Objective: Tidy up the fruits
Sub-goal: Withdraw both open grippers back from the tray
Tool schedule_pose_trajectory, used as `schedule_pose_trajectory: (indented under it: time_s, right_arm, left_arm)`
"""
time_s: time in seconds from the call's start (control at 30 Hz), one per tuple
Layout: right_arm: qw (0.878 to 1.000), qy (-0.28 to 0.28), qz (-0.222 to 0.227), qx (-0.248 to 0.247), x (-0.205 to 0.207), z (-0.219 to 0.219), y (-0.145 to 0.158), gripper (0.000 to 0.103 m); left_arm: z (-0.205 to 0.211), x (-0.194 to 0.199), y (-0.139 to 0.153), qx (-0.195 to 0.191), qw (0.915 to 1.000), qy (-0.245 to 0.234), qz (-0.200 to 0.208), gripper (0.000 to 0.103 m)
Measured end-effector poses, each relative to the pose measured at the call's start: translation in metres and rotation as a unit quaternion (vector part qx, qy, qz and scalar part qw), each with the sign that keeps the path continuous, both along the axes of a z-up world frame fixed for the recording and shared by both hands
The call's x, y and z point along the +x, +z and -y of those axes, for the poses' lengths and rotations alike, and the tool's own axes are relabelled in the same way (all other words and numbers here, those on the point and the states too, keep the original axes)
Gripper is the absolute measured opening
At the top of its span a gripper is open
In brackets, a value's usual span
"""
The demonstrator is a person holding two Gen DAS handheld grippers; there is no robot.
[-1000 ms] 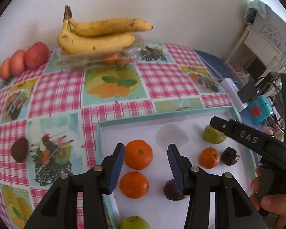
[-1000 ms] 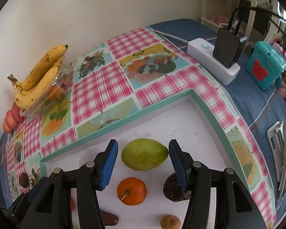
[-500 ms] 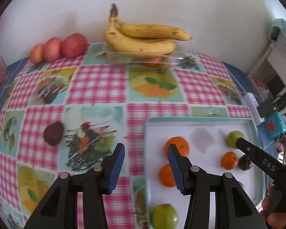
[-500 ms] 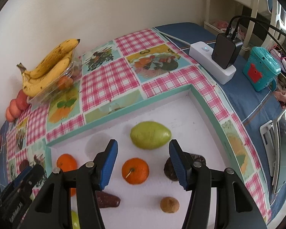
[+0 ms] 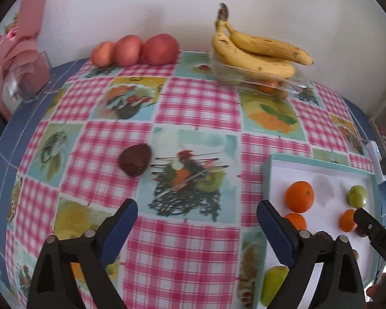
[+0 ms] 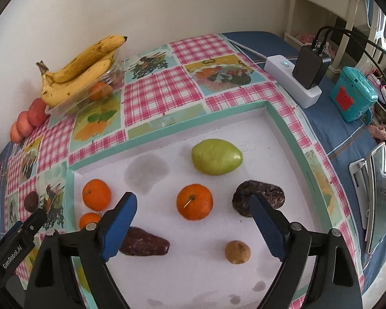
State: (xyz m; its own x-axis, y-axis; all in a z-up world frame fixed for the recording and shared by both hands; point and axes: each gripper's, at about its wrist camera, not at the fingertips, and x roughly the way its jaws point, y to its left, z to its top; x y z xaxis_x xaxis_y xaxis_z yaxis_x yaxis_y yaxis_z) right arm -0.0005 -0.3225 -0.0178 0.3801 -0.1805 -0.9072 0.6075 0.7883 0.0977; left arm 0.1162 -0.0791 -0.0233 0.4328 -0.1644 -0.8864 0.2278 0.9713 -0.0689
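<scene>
A white tray (image 6: 283, 128) with a teal rim holds a green fruit (image 6: 216, 160), an orange (image 6: 194, 201), two more oranges (image 6: 96, 194) at its left, two dark wrinkled fruits (image 6: 260, 197) and a small brown fruit (image 6: 237, 251). My right gripper (image 6: 193, 209) hangs above the tray, its jaws opening, nothing between them. My left gripper (image 5: 196, 215) hovers over the checked tablecloth left of the tray (image 5: 321, 166), jaws opening and empty. A dark fruit (image 5: 135, 159) lies on the cloth ahead of it.
Bananas (image 5: 257, 51) rest on a clear plastic box at the wall, with three red apples (image 5: 133, 50) to their left. A pink box (image 5: 25, 59) stands far left. A white power strip (image 6: 292, 83) and a teal box (image 6: 352, 95) sit right of the tray.
My left gripper swung left off the tray to above the cloth. My right gripper pulled back from the green fruit. Both sets of jaws widened.
</scene>
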Motion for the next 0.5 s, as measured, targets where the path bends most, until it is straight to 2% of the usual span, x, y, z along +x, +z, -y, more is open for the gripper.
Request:
schedule_pose_trajectory:
  time_s: [0.1,0.5]
  right_arm:
    - [1.0,0.002,0.0,-0.001,-0.003,-0.005,0.001,0.09]
    - [1.0,0.024,0.017,0.001,-0.022,-0.033,0.007,0.092]
  left_arm:
    - [-0.01,-0.003,0.0,0.003,0.9999,0.014,0.002,0.102]
    - [-0.043,-0.03,0.014,0.01,0.9991,0.03,0.027,0.103]
